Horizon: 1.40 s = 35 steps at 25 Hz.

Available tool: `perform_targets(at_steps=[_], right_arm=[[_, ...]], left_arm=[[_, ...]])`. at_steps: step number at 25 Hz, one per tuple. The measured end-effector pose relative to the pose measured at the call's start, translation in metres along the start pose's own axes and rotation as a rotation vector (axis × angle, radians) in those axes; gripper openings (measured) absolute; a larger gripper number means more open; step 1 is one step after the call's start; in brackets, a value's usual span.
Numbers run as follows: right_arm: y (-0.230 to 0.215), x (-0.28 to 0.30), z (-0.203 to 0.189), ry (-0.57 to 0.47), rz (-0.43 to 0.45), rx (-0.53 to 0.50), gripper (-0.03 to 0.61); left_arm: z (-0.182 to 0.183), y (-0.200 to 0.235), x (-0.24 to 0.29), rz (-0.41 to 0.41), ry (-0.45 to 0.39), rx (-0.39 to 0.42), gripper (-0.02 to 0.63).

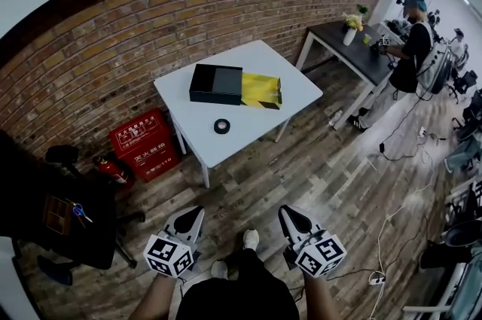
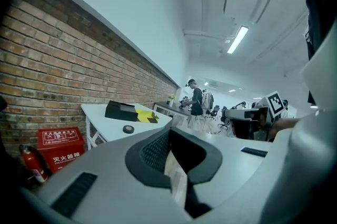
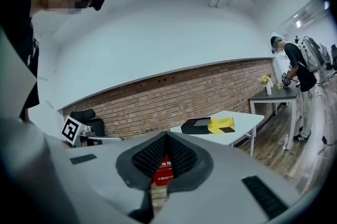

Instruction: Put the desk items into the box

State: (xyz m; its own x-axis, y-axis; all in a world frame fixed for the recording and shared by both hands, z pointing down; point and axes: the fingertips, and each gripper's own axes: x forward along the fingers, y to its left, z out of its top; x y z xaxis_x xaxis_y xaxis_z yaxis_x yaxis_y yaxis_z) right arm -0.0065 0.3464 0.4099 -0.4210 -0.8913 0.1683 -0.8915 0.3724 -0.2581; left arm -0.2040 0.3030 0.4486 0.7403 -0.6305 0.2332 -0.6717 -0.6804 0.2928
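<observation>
A white table point(image 1: 248, 59) stands by the brick wall, well ahead of me. On it lie an open black box point(image 1: 216, 83), a yellow-and-black item point(image 1: 261, 89) against the box's right side, and a black tape roll point(image 1: 221, 126) near the front edge. My left gripper point(image 1: 194, 211) and right gripper point(image 1: 288, 210) hang low over the wooden floor, far short of the table, both shut and empty. The left gripper view shows the box point(image 2: 121, 110), the yellow item point(image 2: 146, 116) and the roll point(image 2: 128, 128) beyond its jaws. In the right gripper view the box point(image 3: 196, 125) and yellow item point(image 3: 222, 124) sit to the right.
A red fire-equipment cabinet point(image 1: 143, 144) and an extinguisher point(image 1: 113, 170) stand left of the table. A black chair point(image 1: 53, 213) is at my left. A person point(image 1: 410, 47) stands at a dark desk point(image 1: 350, 47) far right; cables lie on the floor point(image 1: 392, 153).
</observation>
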Motion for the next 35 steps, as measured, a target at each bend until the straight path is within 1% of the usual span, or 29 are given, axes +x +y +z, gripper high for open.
perform_targets(at_steps=[4, 10, 15, 19, 25, 28, 35], right_arm=[[-0.023, 0.015, 0.006, 0.004, 0.003, -0.001, 0.021], [-0.070, 0.045, 0.025, -0.004, 0.016, 0.051, 0.021], [-0.103, 0.067, 0.034, 0.008, 0.044, 0.036, 0.021], [-0.126, 0.083, 0.039, 0.025, 0.078, 0.029, 0.021], [-0.168, 0.100, 0.050, 0.029, 0.117, 0.051, 0.021], [-0.188, 0.106, 0.051, 0.044, 0.125, 0.037, 0.021], [-0.226, 0.116, 0.050, 0.068, 0.147, 0.039, 0.021]], left_arm=[[0.008, 0.007, 0.026, 0.013, -0.006, -0.011, 0.012], [0.026, 0.018, 0.070, 0.033, -0.011, -0.016, 0.012], [0.037, 0.024, 0.107, 0.056, -0.001, -0.005, 0.012], [0.044, 0.028, 0.130, 0.092, 0.005, -0.006, 0.012], [0.053, 0.027, 0.168, 0.134, -0.006, -0.022, 0.012], [0.054, 0.028, 0.187, 0.154, -0.008, -0.031, 0.012], [0.057, 0.026, 0.224, 0.189, -0.007, -0.024, 0.012]])
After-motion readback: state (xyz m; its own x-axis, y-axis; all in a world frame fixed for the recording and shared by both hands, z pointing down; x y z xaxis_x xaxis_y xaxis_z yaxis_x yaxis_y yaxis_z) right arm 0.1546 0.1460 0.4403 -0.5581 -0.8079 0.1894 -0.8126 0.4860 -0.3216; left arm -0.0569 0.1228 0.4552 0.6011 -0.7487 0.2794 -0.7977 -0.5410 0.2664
